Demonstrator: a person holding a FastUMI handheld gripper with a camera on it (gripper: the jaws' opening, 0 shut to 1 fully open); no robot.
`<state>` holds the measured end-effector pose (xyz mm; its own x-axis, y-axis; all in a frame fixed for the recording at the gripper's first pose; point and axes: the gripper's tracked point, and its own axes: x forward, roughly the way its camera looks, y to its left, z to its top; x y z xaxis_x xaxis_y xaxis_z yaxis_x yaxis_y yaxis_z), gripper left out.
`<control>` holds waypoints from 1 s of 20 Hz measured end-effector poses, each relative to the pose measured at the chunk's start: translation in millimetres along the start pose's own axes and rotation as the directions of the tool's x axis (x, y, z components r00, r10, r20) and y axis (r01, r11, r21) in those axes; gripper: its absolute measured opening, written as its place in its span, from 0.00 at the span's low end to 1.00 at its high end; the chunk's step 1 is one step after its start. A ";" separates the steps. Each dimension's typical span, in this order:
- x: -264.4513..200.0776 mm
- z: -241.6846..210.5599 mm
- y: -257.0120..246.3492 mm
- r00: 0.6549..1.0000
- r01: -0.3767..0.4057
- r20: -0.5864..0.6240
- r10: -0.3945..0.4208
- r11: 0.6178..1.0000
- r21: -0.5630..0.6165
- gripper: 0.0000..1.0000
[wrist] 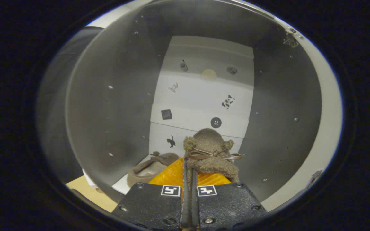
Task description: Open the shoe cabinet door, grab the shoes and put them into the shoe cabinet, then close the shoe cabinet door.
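The gripper (189, 179) reaches level into the open grey-walled shoe cabinet (108, 106), its jaws nearly together — clamped on the edge of a fuzzy brown slipper with a ribbon bow (211, 154). A second matching brown slipper (149, 170) lies on the cabinet floor, just left of the fingers. No readable writing — small black stickers dot the white back panel (201, 106).

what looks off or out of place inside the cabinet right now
Nothing stands out. The fingers pinch a fuzzy brown shoe inside the shoe cabinet, and a second shoe lies upright on its floor beside them.
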<state>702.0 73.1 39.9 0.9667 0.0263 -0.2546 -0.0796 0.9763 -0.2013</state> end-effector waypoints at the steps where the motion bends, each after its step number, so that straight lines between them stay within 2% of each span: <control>1: 14.7 -8.4 -5.5 1.000 0.008 -0.017 -0.008 1.000 -0.003 0.06; 8: 75.7 -46.9 -23.3 0.996 0.024 -0.091 -0.025 1.000 -0.007 0.07; 12: 90.8 -53.5 -21.8 0.993 0.020 -0.113 -0.016 0.999 0.029 0.08; 15: 98.3 -64.9 -23.7 0.984 0.033 -0.177 -0.024 0.998 0.049 0.10; 16: 99.6 -69.5 -23.6 0.980 0.037 -0.198 -0.026 0.998 0.053 0.11; 20: 88.2 -67.4 -13.3 0.974 -0.006 -0.226 0.021 0.998 0.067 0.29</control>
<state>772.0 48.0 -43.7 0.8848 -0.0023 -0.4659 -0.0692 0.9882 -0.1363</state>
